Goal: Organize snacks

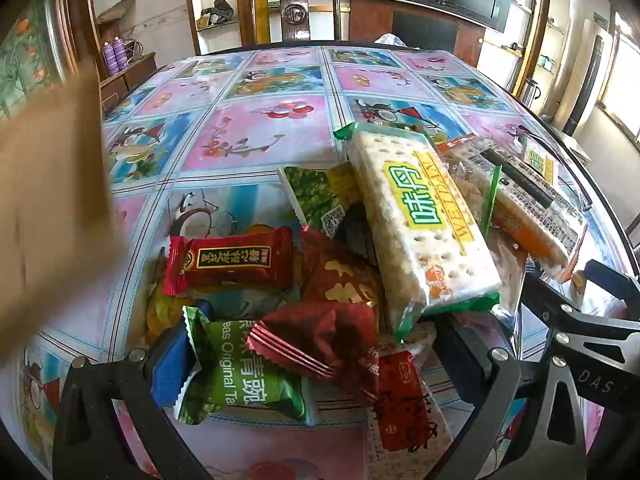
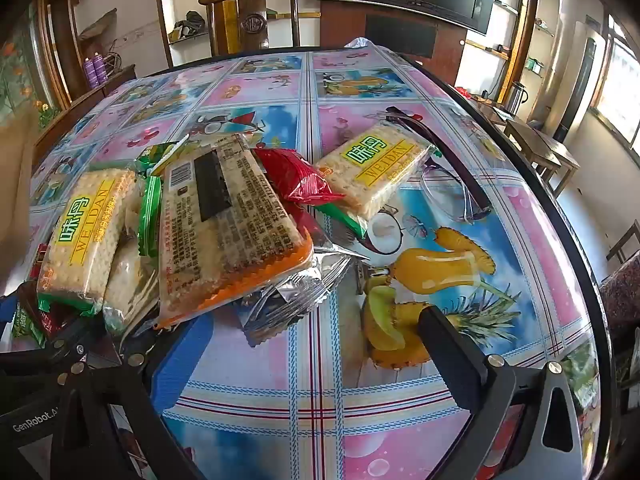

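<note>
The worktop (image 2: 280, 400) carries a loose snack pile (image 1: 360, 248), its cracker packs (image 1: 420, 232) stacked on top of small candies (image 1: 230, 264). Sorting probably goes best by lifting the top pack first, gripped across its width. The left gripper (image 1: 316, 352) is spread wide around a green pea packet (image 1: 244, 384), clamping nothing; the right gripper (image 2: 304, 344), beside the pile, is also wide open and empty.

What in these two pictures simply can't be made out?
- Left view: a blurred tan shape at the left edge; too blurred to tell what it is.
- Left view: the dark packet under the cracker pack is mostly covered.
- Right view: the silver wrapper lies partly under the orange-edged pack, label unseen.
- Right view: the back print on that pack is too small to read.
</note>
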Tool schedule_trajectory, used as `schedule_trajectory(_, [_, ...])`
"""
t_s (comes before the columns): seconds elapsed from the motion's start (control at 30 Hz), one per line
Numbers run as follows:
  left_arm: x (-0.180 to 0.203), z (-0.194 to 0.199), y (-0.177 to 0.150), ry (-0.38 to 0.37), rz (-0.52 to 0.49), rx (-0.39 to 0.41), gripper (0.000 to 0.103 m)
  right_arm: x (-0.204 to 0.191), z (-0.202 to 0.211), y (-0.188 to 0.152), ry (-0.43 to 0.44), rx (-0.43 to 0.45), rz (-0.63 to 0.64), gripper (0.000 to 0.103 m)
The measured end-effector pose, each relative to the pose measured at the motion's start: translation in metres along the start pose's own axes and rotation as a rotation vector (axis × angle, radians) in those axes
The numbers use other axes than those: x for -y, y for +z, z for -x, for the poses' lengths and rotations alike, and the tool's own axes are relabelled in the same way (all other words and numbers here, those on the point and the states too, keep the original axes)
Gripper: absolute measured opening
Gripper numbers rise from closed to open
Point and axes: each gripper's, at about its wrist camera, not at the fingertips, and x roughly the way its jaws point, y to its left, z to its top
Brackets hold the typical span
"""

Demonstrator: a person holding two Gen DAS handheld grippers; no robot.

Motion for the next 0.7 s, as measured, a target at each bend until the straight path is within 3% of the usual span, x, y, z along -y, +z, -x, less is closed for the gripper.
schedule_trajectory(0.7, [-0.0011, -0.0004, 0.0002, 0.000, 0.003, 0.000, 0.103, 0.0003, -0.0004, 0.0000, 0.002, -0.002, -0.002, 0.102])
